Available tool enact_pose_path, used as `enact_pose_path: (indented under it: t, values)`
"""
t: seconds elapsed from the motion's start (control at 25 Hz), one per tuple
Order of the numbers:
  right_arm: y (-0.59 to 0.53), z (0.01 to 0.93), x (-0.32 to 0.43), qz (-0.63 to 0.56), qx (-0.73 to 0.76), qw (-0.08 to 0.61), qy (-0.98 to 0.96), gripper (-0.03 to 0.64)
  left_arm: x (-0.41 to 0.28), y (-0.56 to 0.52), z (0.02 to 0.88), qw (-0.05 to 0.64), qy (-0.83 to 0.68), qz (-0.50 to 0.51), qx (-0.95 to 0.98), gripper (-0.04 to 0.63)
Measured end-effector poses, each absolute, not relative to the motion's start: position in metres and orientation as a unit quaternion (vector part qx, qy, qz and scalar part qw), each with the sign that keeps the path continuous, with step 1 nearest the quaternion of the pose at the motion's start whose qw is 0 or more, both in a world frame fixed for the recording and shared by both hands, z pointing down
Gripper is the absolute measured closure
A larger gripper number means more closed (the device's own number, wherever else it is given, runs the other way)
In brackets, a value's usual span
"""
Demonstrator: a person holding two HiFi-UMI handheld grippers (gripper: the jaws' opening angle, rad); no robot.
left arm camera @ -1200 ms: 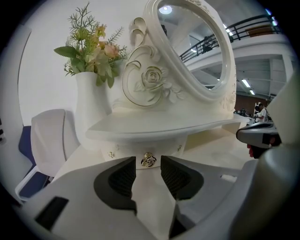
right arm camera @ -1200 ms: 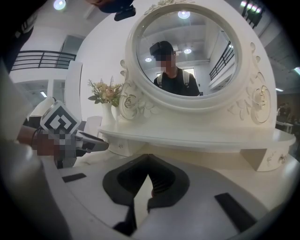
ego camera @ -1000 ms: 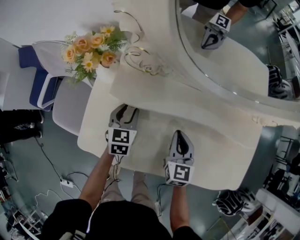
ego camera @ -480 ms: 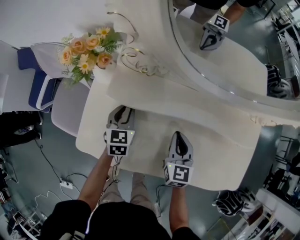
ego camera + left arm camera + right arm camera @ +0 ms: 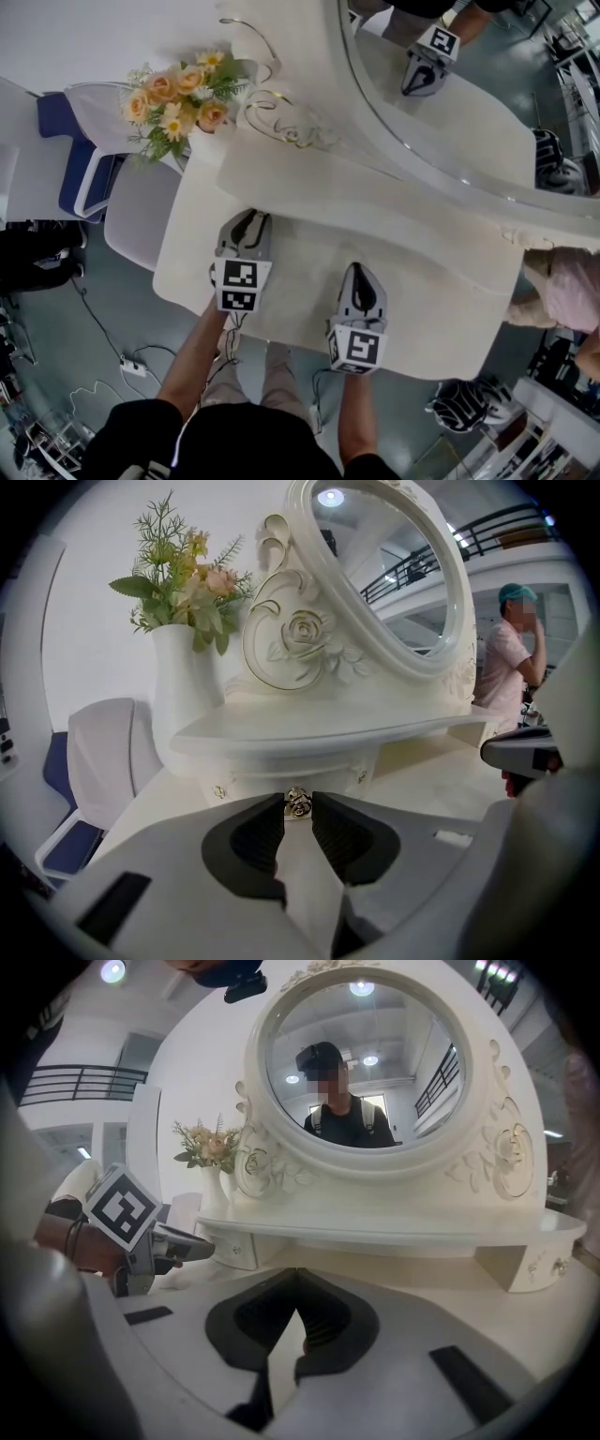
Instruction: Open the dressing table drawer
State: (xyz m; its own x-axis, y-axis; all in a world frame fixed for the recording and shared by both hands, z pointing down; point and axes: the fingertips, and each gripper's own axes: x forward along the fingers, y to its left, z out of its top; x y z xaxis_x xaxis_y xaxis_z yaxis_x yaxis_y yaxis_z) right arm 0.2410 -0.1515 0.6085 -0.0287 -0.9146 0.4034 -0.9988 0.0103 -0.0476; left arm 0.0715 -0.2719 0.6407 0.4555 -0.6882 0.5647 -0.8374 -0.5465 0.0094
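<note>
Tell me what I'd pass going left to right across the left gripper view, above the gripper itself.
white chair → vase of flowers → carved rose on the mirror frame → mirror glass → person in pink

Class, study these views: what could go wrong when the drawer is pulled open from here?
1. The left gripper, whose jaws have just been closing, pinches the small knob with its very tips; it could slip off when pulled.
2. The vase of flowers stands close beside the drawer; a jerky pull might rock it.
</note>
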Motion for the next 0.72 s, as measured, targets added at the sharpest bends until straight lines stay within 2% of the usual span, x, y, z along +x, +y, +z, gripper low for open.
enact_pose_path:
  t: [0.72]
  values:
    - [-0.135, 0.604, 0.229, 0.159, 0.684, 0.125, -0.7, 0.617, 0.061, -0.249, 0.641, 0.149, -0.453, 0.263, 0.839, 0.504]
